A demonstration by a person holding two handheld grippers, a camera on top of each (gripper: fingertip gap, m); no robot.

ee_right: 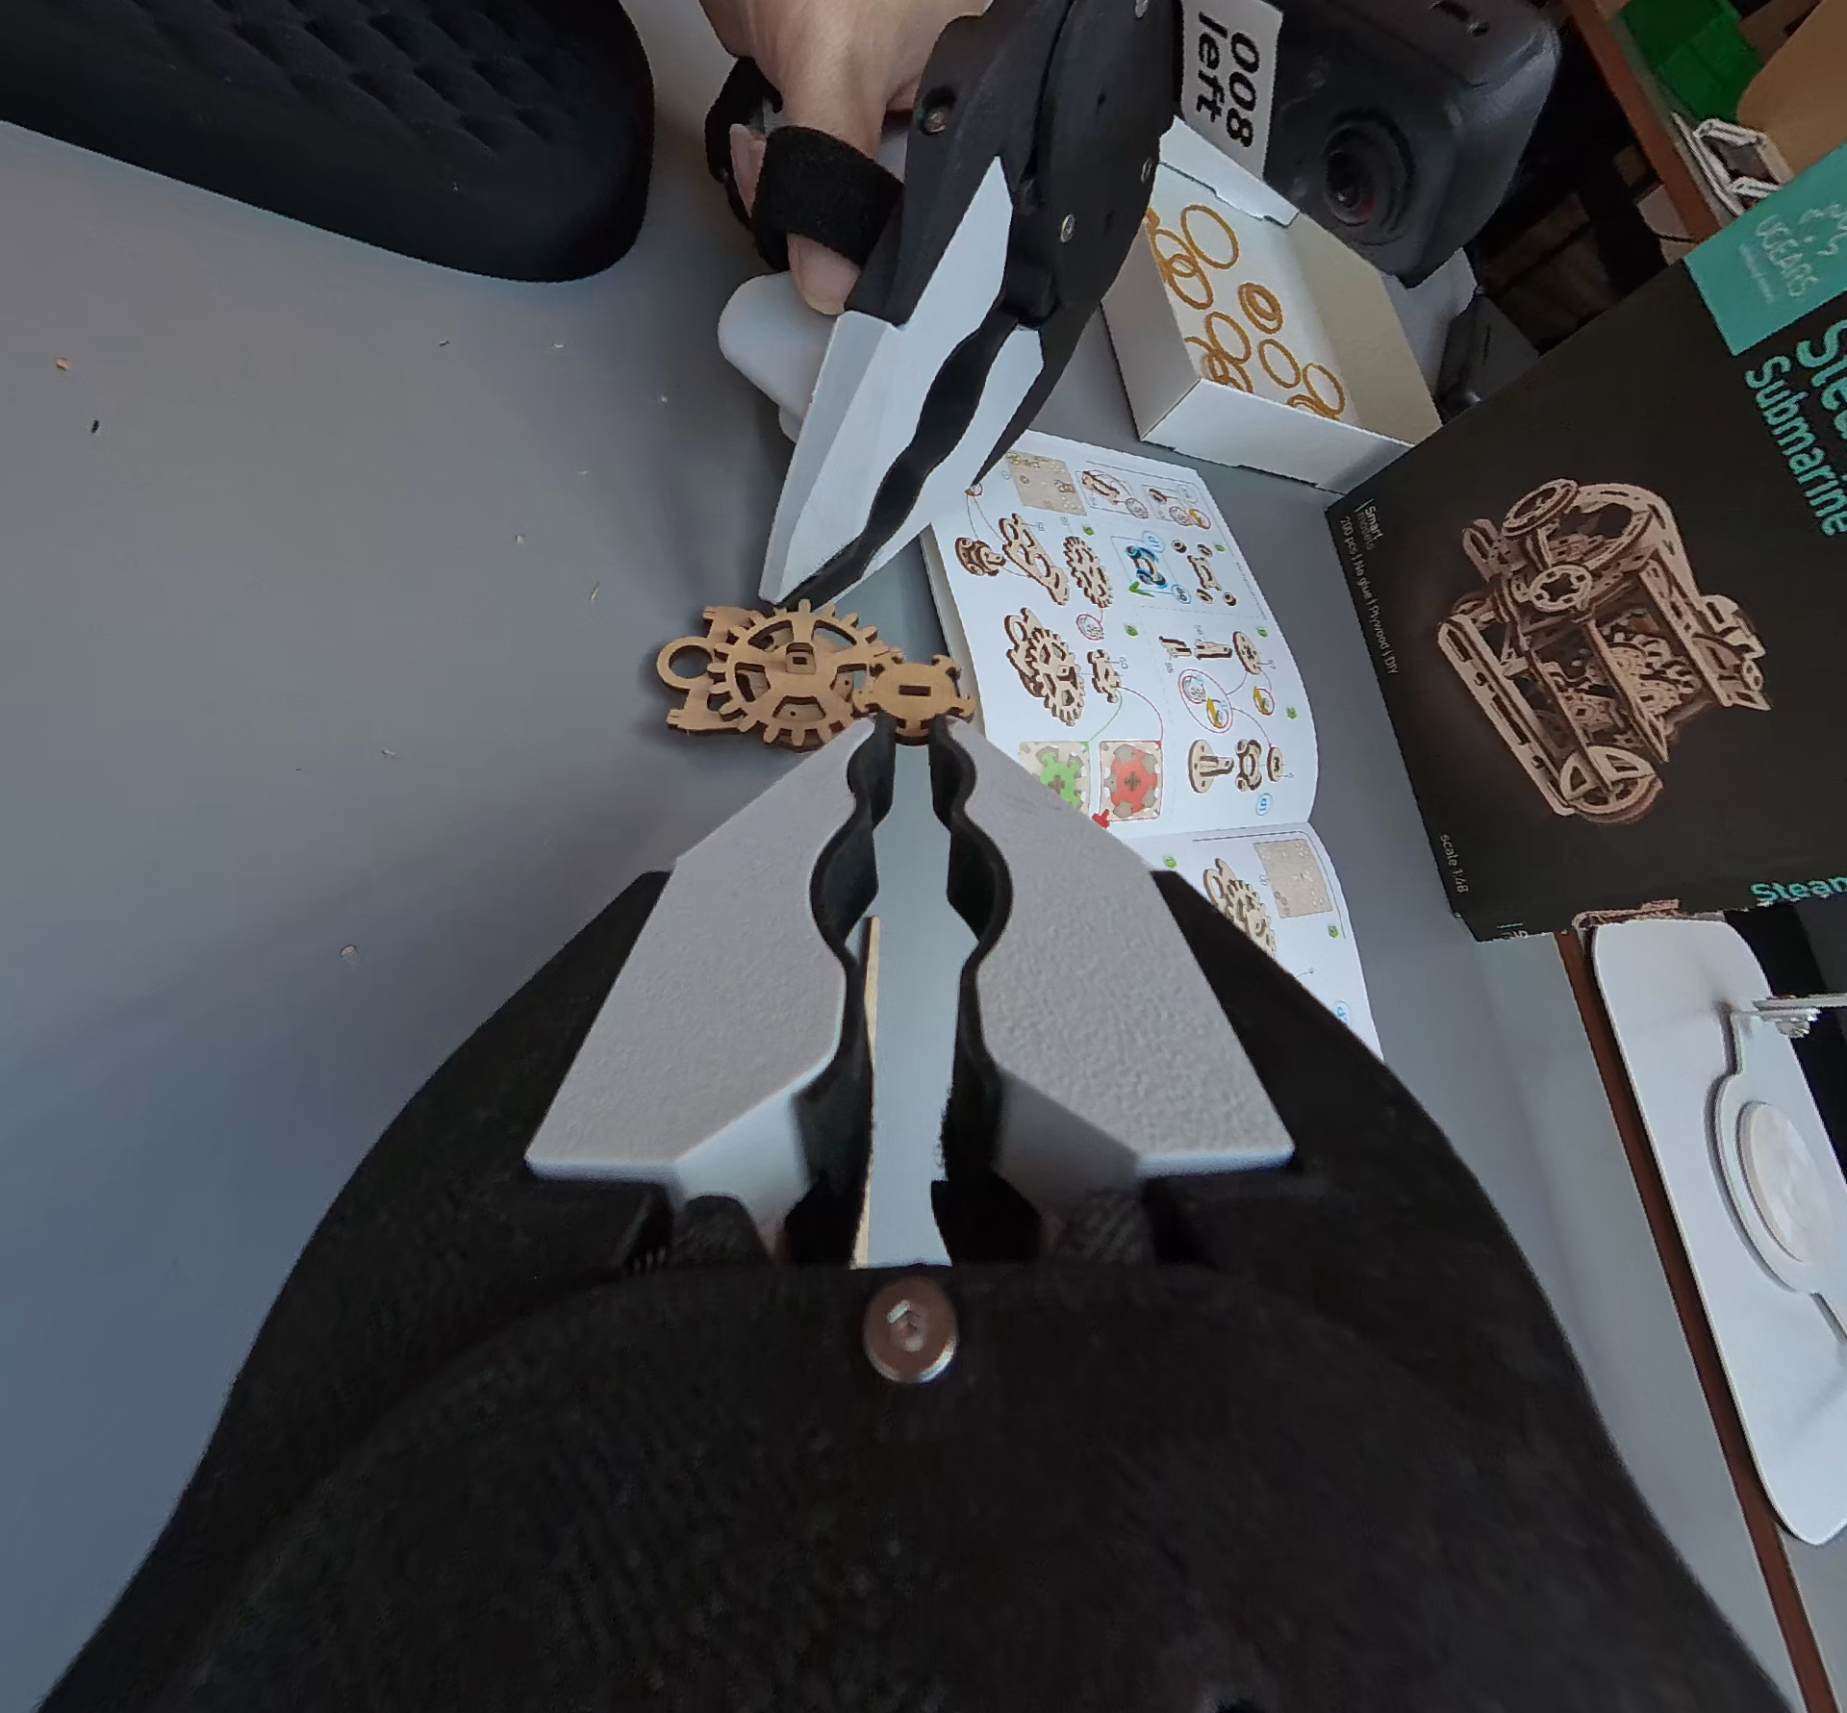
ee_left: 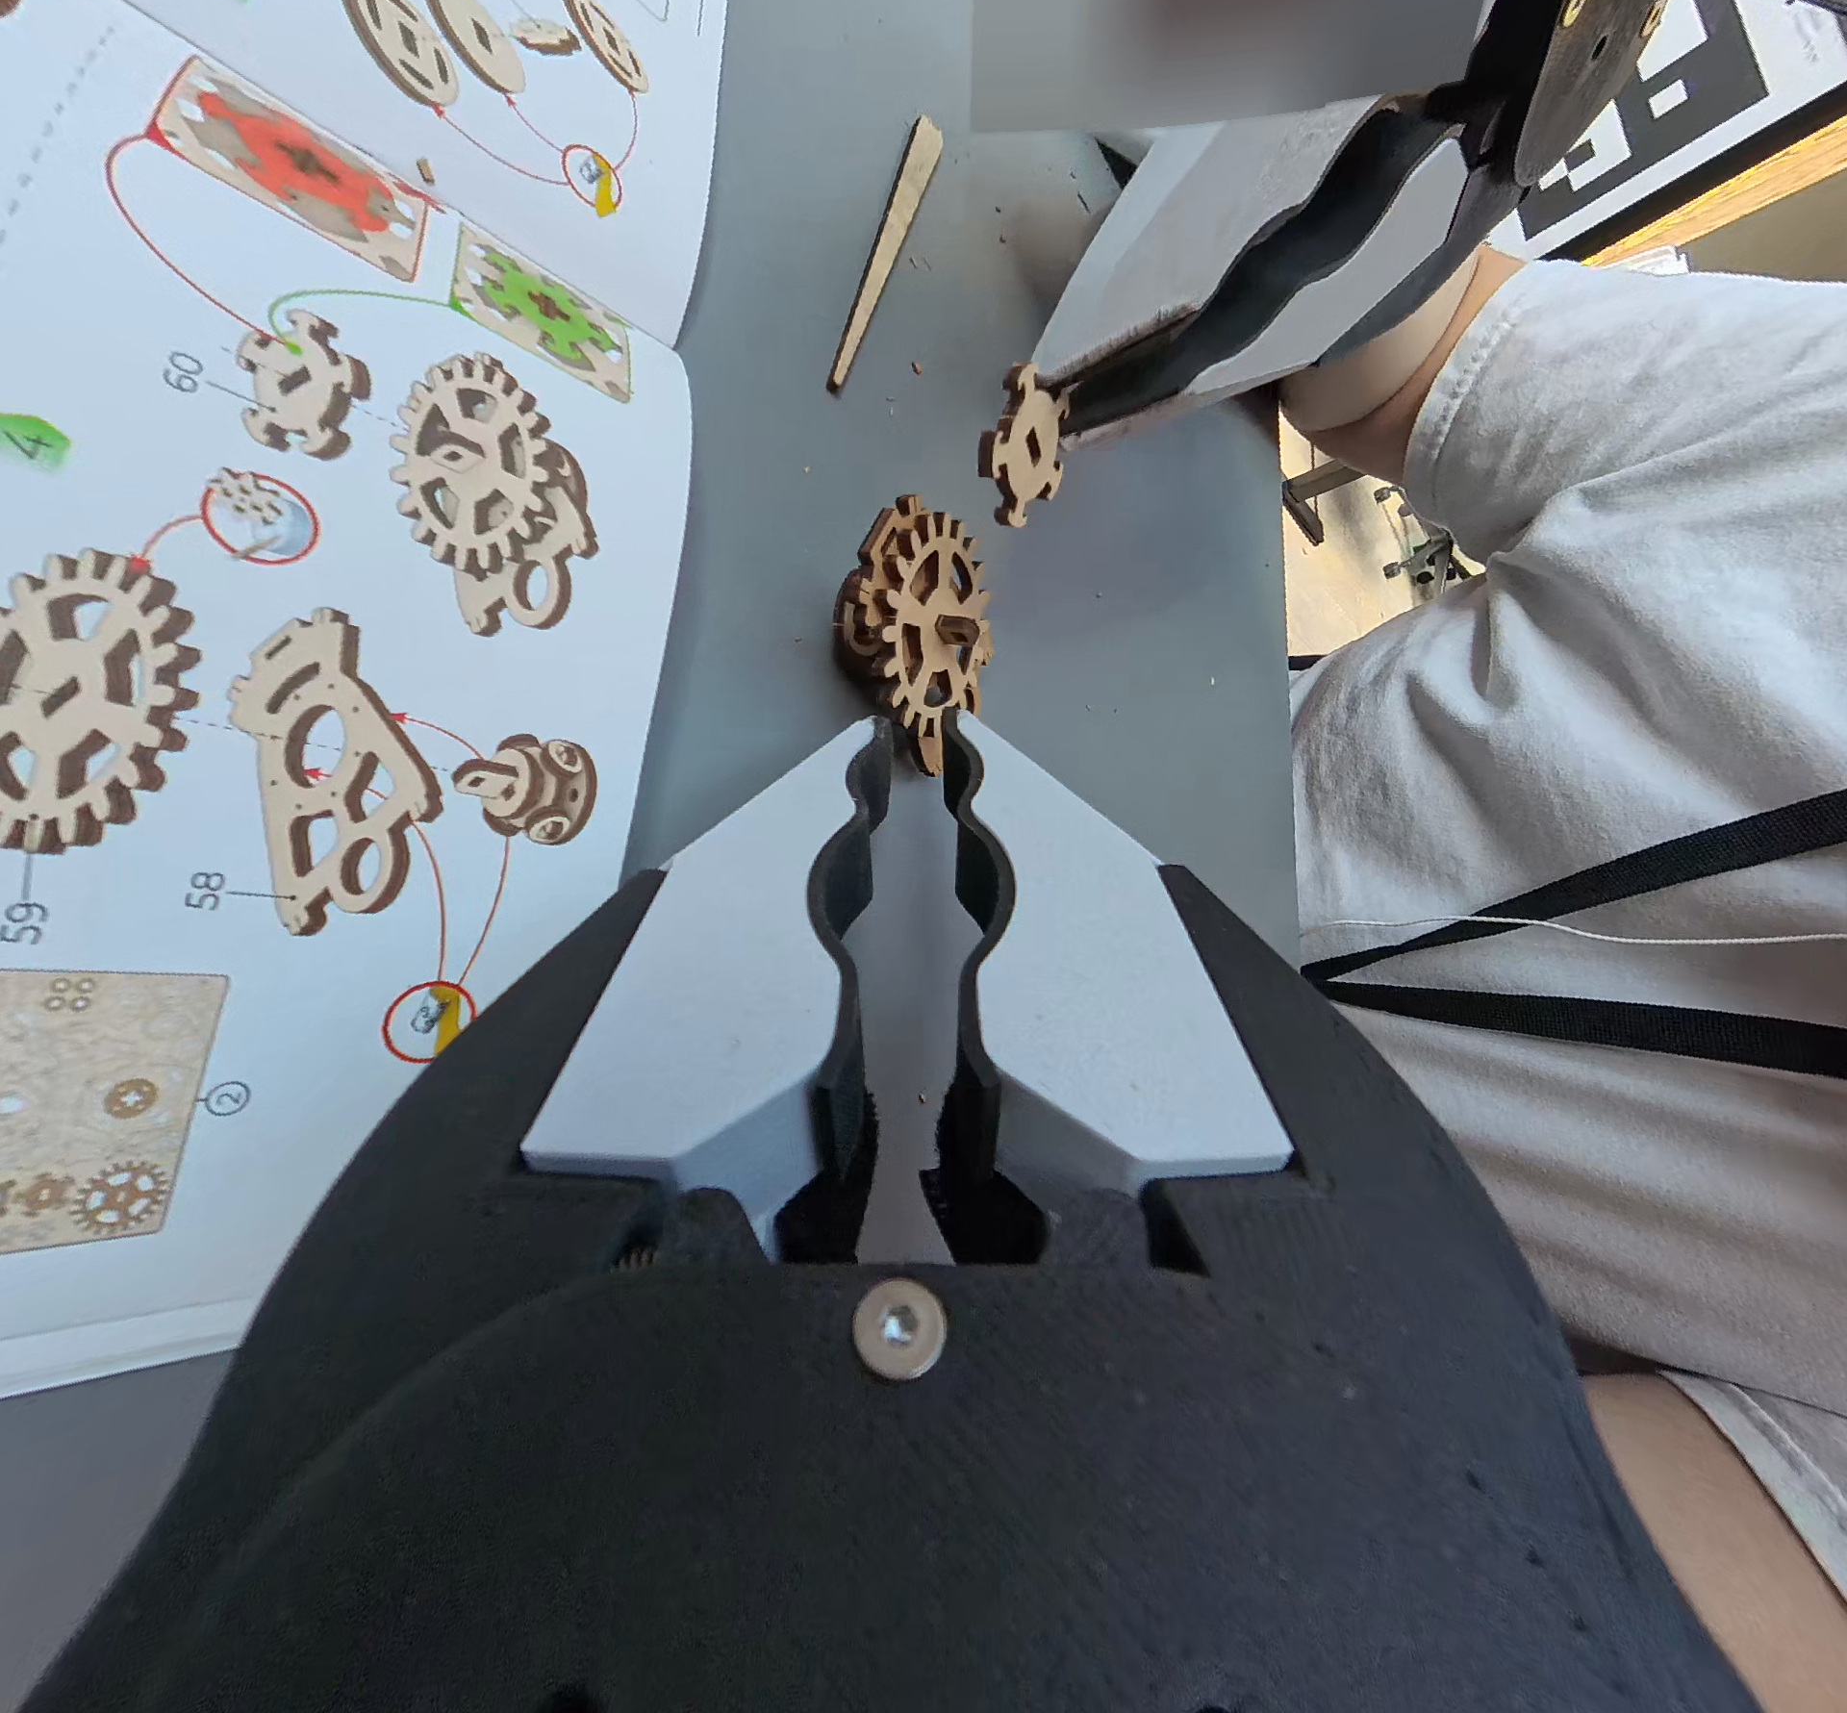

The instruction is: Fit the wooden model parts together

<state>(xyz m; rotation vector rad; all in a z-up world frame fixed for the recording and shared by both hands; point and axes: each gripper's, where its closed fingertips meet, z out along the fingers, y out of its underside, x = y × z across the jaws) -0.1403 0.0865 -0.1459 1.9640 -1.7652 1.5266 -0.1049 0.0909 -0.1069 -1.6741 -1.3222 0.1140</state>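
Observation:
A wooden gear assembly [ee_left: 915, 626] with a square peg at its hub stands just over the grey table [ee_left: 1129, 666]. My left gripper [ee_left: 920, 741] is shut on the assembly's lower edge. In the right wrist view the assembly [ee_right: 770, 676] shows a ring lug on its left, with the left gripper [ee_right: 810, 591] reaching in from above. My right gripper [ee_right: 910, 736] is shut on a small notched wooden disc [ee_right: 912, 691] with a slot in its middle. In the left wrist view the disc [ee_left: 1024, 446] hangs a little up and right of the peg, apart from it.
An open instruction booklet [ee_left: 350, 466] lies left of the parts. A thin wooden wedge [ee_left: 890, 251] lies beyond them. A white box of wooden rings [ee_right: 1269, 346] and a black kit box [ee_right: 1619, 586] stand at the right. A black cushion [ee_right: 300, 66] is at far left. Across from one pair of fingers to the other is roughly 6 centimetres.

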